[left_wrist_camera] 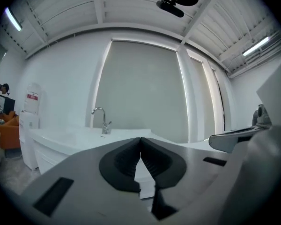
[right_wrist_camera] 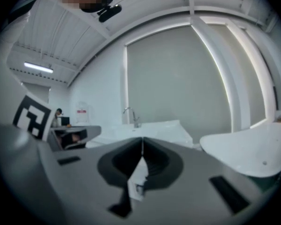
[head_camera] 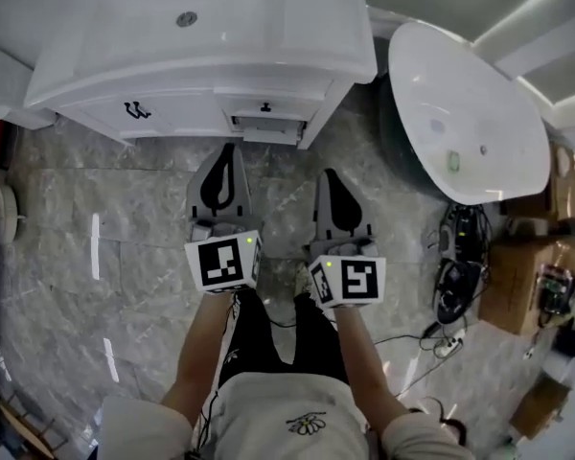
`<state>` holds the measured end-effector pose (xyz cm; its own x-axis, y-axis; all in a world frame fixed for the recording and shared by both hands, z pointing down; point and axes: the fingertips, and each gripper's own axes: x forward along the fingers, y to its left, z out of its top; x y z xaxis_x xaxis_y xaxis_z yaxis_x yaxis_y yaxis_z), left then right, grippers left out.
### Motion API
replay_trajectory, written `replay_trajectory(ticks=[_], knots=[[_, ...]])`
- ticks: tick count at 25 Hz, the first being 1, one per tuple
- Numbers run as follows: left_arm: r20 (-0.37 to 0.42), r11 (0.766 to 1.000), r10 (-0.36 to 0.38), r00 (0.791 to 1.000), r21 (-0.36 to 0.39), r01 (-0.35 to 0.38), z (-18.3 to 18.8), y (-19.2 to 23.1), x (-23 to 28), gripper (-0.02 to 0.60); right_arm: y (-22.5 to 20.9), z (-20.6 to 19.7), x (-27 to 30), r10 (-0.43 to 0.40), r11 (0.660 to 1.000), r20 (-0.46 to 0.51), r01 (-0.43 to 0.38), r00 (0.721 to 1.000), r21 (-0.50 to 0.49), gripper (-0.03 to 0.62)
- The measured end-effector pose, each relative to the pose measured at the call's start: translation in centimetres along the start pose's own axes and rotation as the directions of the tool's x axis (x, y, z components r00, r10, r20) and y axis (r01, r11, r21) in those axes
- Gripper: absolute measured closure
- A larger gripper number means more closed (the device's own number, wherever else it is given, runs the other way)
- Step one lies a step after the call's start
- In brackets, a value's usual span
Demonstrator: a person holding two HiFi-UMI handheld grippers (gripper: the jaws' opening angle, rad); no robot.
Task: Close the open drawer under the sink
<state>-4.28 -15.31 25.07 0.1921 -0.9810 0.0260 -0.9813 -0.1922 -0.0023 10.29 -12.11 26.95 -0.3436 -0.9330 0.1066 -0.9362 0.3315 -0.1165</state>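
The white sink cabinet (head_camera: 201, 56) stands at the top of the head view, and its drawer (head_camera: 265, 123) with a small black handle juts out slightly from the front. My left gripper (head_camera: 227, 153) is shut and empty, held just short of the drawer and pointing at it. To its right, my right gripper (head_camera: 333, 176) is also shut with nothing in it, a little further back. In the left gripper view the jaws (left_wrist_camera: 140, 140) meet in front of the countertop and tap (left_wrist_camera: 101, 119). In the right gripper view the closed jaws (right_wrist_camera: 142, 140) face the same tap (right_wrist_camera: 131, 116).
A white oval bathtub (head_camera: 470, 113) stands to the right of the cabinet. Cardboard boxes (head_camera: 522, 276) and cables (head_camera: 455, 286) lie on the floor at the far right. A cabinet door with a black handle (head_camera: 136, 111) sits left of the drawer. The floor is grey marble tile (head_camera: 125, 228).
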Motion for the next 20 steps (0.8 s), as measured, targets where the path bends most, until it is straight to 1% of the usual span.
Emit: replay_trajectory(ticks=[1,3,4,7,9,10,13,14,17,18,20], knots=[[-0.011,1.000,0.000,1.000,0.005,0.000,1.2,-0.2,-1.5,0.558,0.3,0.9,-0.8,0.002,1.000,-0.001,-0.002,1.000,0.002,0.565],[-0.024,0.999,-0.010,1.000,0.049,0.011,3.5,-0.8,-3.8,0.560,0.9,2.8,-2.0,0.017,1.000,0.001,-0.017,1.000,-0.001,0.565],[-0.015,0.997,-0.014,1.000,0.070,0.015,4.7,-1.2,-4.7,0.561,1.3,3.7,-2.6,0.027,1.000,0.006,-0.027,1.000,-0.008,0.565],[0.044,0.995,-0.023,0.999,0.098,0.018,8.2,-2.9,-8.1,0.561,2.4,5.8,-5.2,0.059,0.998,0.012,-0.058,0.998,-0.025,0.565],[0.054,0.992,-0.029,0.998,0.127,0.022,9.7,-3.9,-9.7,0.561,2.7,6.6,-6.6,0.074,0.997,0.014,-0.074,0.997,-0.029,0.565],[0.061,0.992,-0.032,0.998,0.121,0.024,10.4,-4.3,-10.2,0.561,2.8,6.9,-7.1,0.081,0.996,0.014,-0.080,0.997,-0.034,0.565],[0.070,0.997,-0.046,0.997,0.060,0.041,11.5,-5.5,-11.8,0.563,3.2,6.7,-8.4,0.102,0.994,-0.006,-0.102,0.995,-0.048,0.565],[0.063,0.998,-0.036,0.997,0.044,0.034,11.5,-5.6,-12.5,0.563,3.4,6.5,-8.9,0.109,0.992,-0.013,-0.110,0.994,-0.054,0.565],[0.045,0.999,0.038,0.998,-0.019,-0.038,11.7,-5.1,-14.5,0.563,4.1,6.3,-10.6,0.143,0.987,-0.031,-0.145,0.989,-0.069,0.565],[0.053,0.998,0.052,0.997,-0.026,-0.051,12.0,-4.8,-15.1,0.561,4.3,6.4,-11.1,0.155,0.985,-0.031,-0.157,0.987,-0.074,0.565],[0.074,0.998,0.060,0.995,-0.006,-0.060,12.3,-4.7,-16.0,0.561,4.8,7.0,-11.9,0.179,0.979,-0.020,-0.180,0.984,-0.091,0.565]])
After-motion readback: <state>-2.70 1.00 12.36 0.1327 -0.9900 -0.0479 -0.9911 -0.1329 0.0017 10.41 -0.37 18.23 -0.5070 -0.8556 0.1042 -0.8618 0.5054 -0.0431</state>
